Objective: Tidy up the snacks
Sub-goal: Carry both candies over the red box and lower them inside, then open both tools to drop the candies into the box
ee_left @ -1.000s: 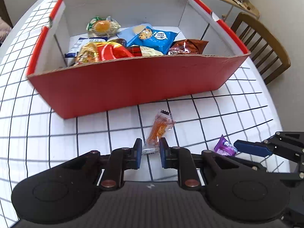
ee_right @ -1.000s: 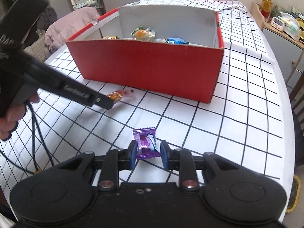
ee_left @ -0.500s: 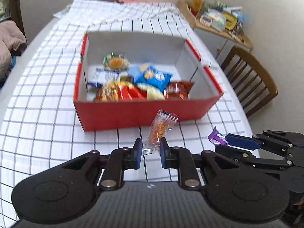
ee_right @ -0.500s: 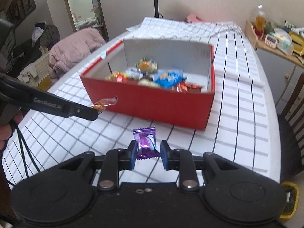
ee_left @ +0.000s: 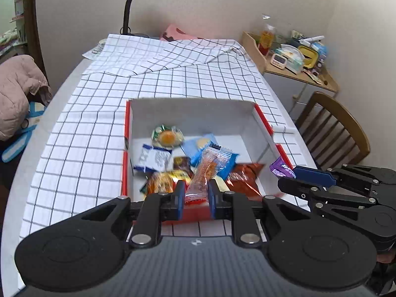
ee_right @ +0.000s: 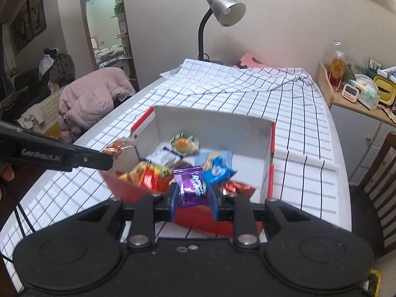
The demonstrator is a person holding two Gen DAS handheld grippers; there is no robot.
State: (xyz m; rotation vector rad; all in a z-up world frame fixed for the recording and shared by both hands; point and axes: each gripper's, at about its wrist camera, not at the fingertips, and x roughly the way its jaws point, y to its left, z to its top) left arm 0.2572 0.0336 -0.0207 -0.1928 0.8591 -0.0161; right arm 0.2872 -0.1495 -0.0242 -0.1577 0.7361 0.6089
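A red box with a white inside [ee_left: 262, 121] [ee_right: 272, 148] stands on the checked tablecloth and holds several snack packets. My left gripper [ee_left: 196, 195] is shut on a clear packet with an orange snack [ee_left: 209, 167] and holds it in the air over the box's near wall. My right gripper [ee_right: 193, 198] is shut on a purple wrapped candy [ee_right: 190, 184], also raised at the box's near edge. The right gripper shows in the left wrist view [ee_left: 284, 173] with the purple candy [ee_left: 282, 168]. The left gripper shows at the left of the right wrist view [ee_right: 106, 159].
A grey desk lamp [ee_right: 224, 12] stands at the table's far end. A wooden chair [ee_left: 331, 128] is at the right. A side cabinet with clutter [ee_left: 294, 57] is at the back right. A pink jacket [ee_right: 94, 96] lies at the left.
Both grippers have lifted their snacks off the table and risen, moving forward to the box's near edge. The camera views now look down into the box from higher up.
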